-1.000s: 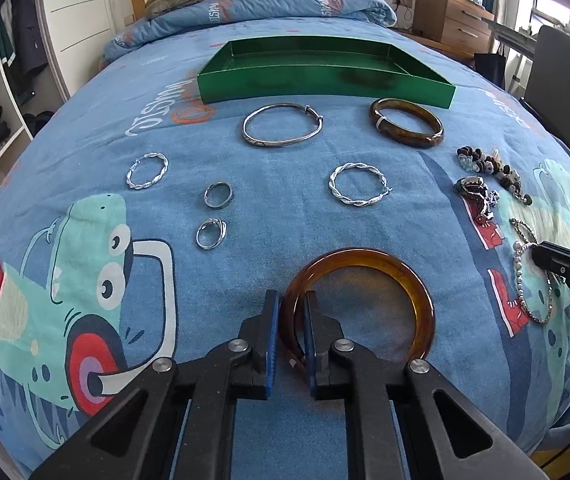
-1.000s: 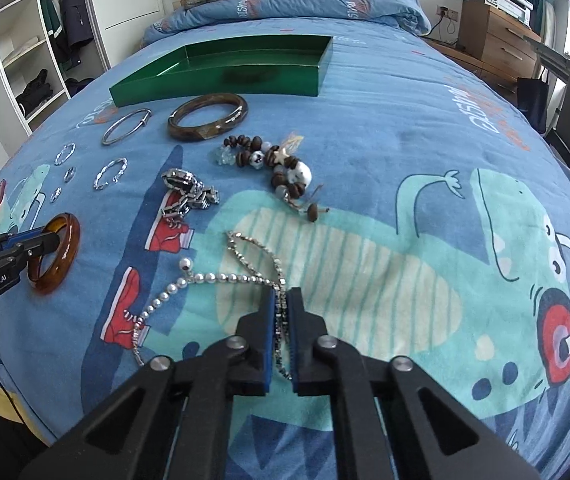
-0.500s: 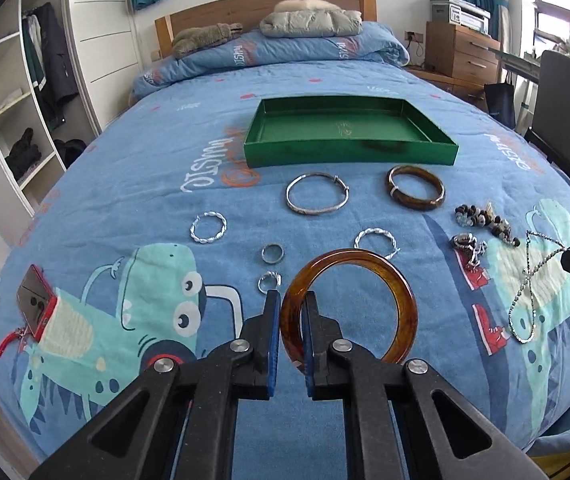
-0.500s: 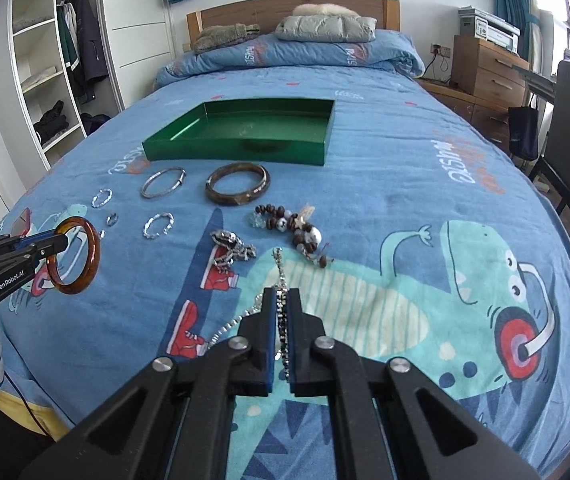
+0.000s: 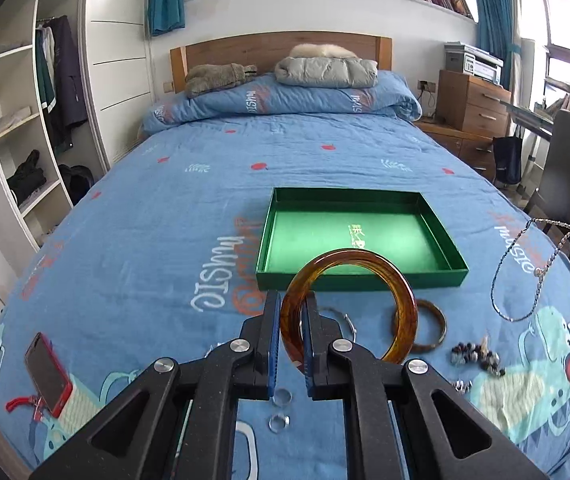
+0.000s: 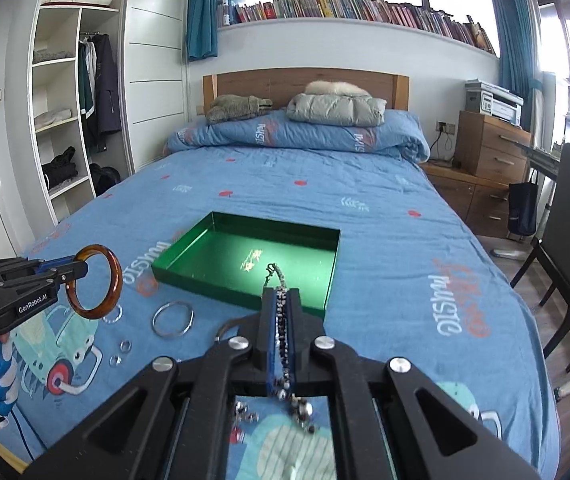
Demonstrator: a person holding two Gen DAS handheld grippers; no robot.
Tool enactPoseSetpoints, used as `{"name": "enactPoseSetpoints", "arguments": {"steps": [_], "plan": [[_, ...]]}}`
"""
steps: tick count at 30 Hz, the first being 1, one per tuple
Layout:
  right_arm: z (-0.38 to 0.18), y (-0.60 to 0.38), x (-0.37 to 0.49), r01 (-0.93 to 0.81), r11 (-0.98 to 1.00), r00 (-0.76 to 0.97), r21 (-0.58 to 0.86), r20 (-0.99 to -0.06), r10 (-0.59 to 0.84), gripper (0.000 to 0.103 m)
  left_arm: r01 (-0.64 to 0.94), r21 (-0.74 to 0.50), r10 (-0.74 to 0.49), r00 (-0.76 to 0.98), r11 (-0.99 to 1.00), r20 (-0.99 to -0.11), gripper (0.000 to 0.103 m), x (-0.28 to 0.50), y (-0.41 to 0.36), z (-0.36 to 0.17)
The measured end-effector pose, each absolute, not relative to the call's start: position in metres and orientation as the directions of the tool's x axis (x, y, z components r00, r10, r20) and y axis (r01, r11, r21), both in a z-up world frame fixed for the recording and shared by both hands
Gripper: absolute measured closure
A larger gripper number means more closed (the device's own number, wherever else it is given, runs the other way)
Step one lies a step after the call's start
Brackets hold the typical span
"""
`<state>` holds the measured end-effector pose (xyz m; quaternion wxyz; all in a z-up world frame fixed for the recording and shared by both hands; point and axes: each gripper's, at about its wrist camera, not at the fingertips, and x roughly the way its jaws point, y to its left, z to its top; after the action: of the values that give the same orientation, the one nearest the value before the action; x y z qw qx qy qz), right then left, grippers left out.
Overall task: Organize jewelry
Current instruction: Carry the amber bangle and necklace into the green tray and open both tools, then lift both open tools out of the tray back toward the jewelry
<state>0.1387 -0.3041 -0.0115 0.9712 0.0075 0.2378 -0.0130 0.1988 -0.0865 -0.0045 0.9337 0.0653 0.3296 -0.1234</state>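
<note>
- Left tool (image 5: 288,320) pinched on the translucent amber resin bangle (image 5: 349,304) by its left rim, ring held upright and lifted clear of the bed, likely for carrying to the shallow green rectangular tray (image 5: 359,236) just ahead.
- Right tool (image 6: 281,312) pressed together on the silver beaded chain necklace (image 6: 283,332), strands draped over the fingers and dangling below, probably for the same tray (image 6: 245,264).
- Bangle glossy, honey-brown, thick and unbroken.
- Left lying below and ahead of the tools: dark brown bangle (image 5: 429,326), thin silver hoop bracelet (image 6: 173,319).
</note>
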Motion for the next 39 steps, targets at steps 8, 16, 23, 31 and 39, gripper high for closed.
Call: {"name": "enactPoseSetpoints", "arguments": {"steps": [8,16,23,31,39], "plan": [[-0.022,-0.303,0.237,-0.009,1.000,0.879,0.014,-0.477,0.015,0.099,0.250,0.044,-0.161,0.737,0.967,-0.657,0.093,0.288,-0.120,-0.017],[-0.085,-0.302,0.313,-0.036,0.997,0.819,0.070,-0.569,0.070,0.099,0.233,0.059,-0.122,0.687,0.971,-0.717,0.093,0.360,-0.146,-0.063],[-0.151,-0.327,0.344,0.066,0.993,0.717,0.103,-0.697,0.025,0.099,0.221,0.080,-0.076,0.618,0.972,-0.782,0.093,0.392,-0.151,-0.113],[-0.167,-0.332,0.347,0.084,0.991,0.682,0.101,-0.731,0.017,0.097,0.215,0.078,-0.069,0.601,0.974,-0.797,0.092,0.395,-0.148,-0.127],[-0.145,-0.337,0.333,0.100,0.988,0.710,0.114,-0.704,0.009,0.073,0.215,0.074,-0.083,0.638,0.974,-0.765,0.049,0.387,-0.141,-0.110]]}}
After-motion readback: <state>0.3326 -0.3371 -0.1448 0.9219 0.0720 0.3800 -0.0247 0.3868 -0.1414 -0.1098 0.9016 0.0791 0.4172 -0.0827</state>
